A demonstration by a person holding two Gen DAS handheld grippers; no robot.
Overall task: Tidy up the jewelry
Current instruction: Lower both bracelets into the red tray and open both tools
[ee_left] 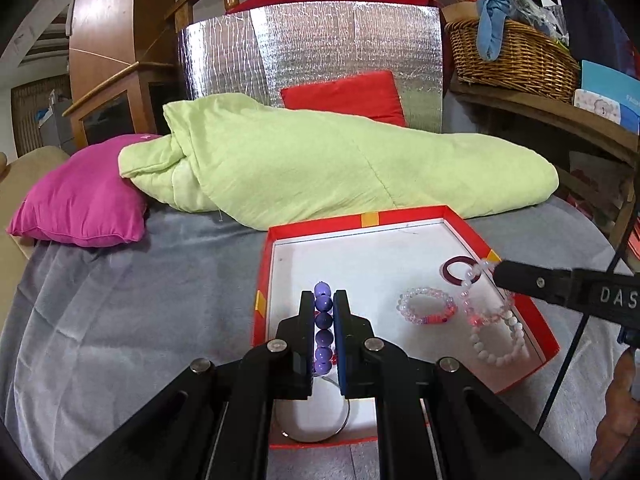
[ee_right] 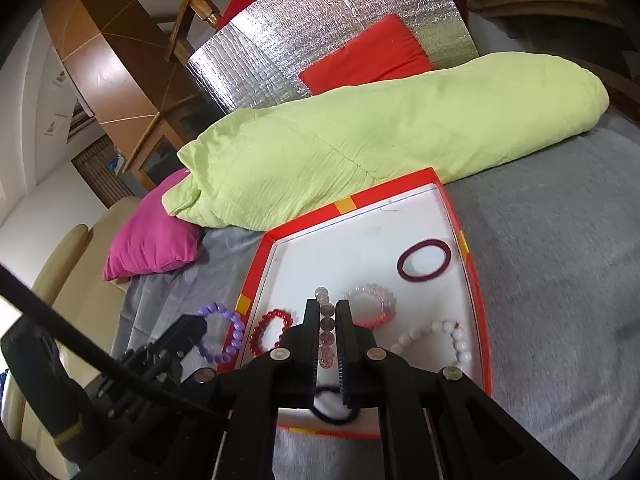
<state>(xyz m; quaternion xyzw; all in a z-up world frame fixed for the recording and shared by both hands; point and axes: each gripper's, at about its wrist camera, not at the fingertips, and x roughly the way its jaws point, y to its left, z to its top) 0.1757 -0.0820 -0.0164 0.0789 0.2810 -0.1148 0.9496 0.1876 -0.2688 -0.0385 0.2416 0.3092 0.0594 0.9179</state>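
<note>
Tongs over red box (ee_left: 532,320), left gripper (ee_left: 324,300) pinching purple bead bracelet (ee_left: 323,334), right gripper (ee_right: 327,308) clamping pink bead bracelet (ee_right: 326,336).

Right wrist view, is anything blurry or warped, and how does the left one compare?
Right wrist view: fisheye bends the red box rim, and the grey bedspread smears with motion blur. Left wrist view: sharper; the silver foil panel glints, and the purple bead bracelet shows small highlights.
</note>
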